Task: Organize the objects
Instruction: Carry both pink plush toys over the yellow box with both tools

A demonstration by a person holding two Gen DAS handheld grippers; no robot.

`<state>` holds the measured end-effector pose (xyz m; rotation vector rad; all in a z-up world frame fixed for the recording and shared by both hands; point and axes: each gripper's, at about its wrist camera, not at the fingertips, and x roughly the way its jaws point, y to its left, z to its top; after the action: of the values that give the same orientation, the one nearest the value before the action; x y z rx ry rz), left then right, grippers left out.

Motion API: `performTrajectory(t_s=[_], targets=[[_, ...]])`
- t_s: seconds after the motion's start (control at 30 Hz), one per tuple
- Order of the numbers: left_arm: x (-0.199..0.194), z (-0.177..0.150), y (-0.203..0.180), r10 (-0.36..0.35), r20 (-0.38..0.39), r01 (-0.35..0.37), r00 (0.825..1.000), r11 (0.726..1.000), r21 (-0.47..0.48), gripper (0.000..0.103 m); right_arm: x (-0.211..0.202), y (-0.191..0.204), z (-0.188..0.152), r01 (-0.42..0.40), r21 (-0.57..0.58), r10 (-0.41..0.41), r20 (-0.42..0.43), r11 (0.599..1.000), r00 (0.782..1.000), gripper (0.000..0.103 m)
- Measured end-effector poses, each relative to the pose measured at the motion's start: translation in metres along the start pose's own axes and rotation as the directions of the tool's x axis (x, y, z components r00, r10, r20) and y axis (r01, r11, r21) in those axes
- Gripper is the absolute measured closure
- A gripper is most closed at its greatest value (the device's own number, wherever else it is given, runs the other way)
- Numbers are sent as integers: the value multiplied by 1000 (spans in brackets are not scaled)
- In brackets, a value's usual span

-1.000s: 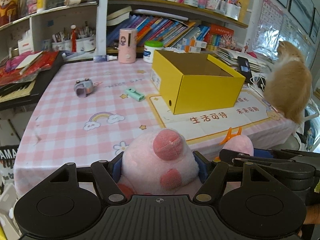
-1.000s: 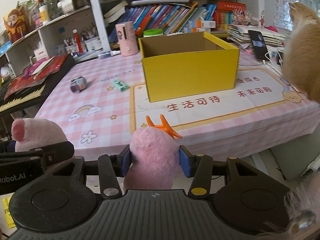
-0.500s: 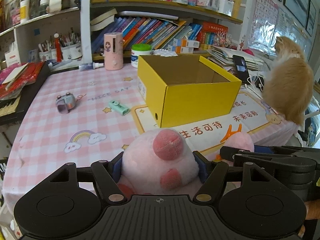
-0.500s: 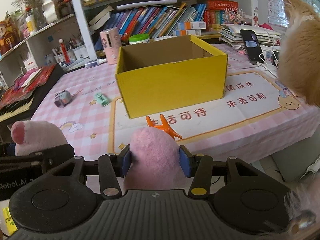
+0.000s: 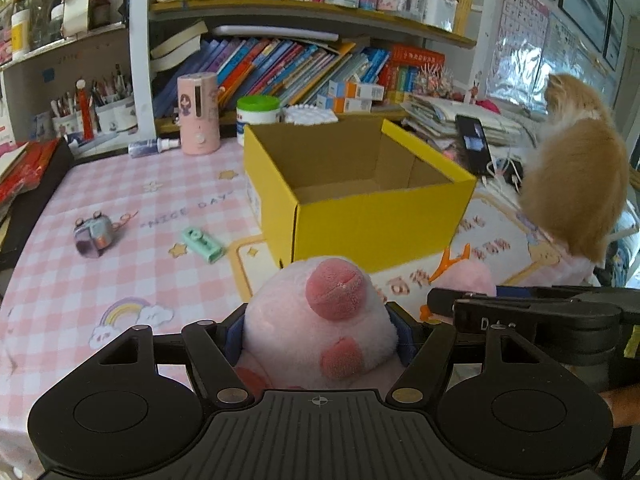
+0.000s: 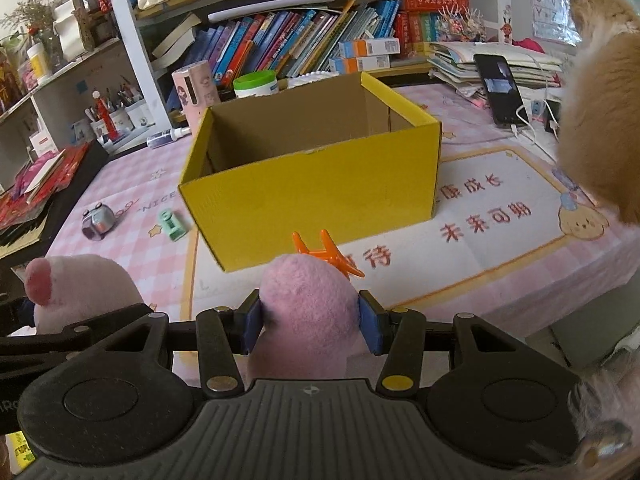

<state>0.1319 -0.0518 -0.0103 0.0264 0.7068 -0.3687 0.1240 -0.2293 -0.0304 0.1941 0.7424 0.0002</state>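
The left tool [image 5: 320, 332] clenches a pink plush pig [image 5: 320, 320]; the right tool [image 6: 310, 320] clenches its pink plush body [image 6: 308, 300], near the yellow box [image 6: 312, 184]. The desk [image 5: 120, 272] cloth reads "NICE DAY".

Fuzzy plush toy [image 5: 320, 320]; matt cardboard box [image 5: 372, 220].

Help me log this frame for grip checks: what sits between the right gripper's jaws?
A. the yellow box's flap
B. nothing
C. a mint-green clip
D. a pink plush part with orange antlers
D: in the right wrist view the right gripper has both blue pads pressed into the pink plush with its orange antlers.
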Motion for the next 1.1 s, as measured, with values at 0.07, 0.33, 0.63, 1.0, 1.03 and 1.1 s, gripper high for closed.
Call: performTrajectory(t_s=[0.07, 0.33, 0.63, 1.0, 1.03, 1.1], targets=[[4, 6, -2, 0, 16, 0, 1000, 1000, -9, 33, 4, -2, 6, -2, -14, 2, 5, 1000, 1000, 57], [16, 36, -18, 24, 124, -21, 992, 1000, -23, 33, 8, -22, 47, -7, -52, 13, 108, 999, 994, 57], [37, 83, -41, 96, 260, -104, 961, 994, 17, 33, 18, -51, 114, -12, -132, 48, 270, 991, 962, 57], [96, 105, -57, 163, 197, -175, 967, 983, 47, 32, 63, -80, 148, -54, -168, 94, 241, 984, 966, 57], [102, 106, -58, 168, 186, -182, 968, 982, 57, 32, 68, -81, 150, -58, -178, 99, 232, 982, 968, 57], [113, 107, -59, 176, 173, -191, 969, 979, 71, 32, 76, -81, 153, -59, -201, 104, 220, 978, 970, 57]])
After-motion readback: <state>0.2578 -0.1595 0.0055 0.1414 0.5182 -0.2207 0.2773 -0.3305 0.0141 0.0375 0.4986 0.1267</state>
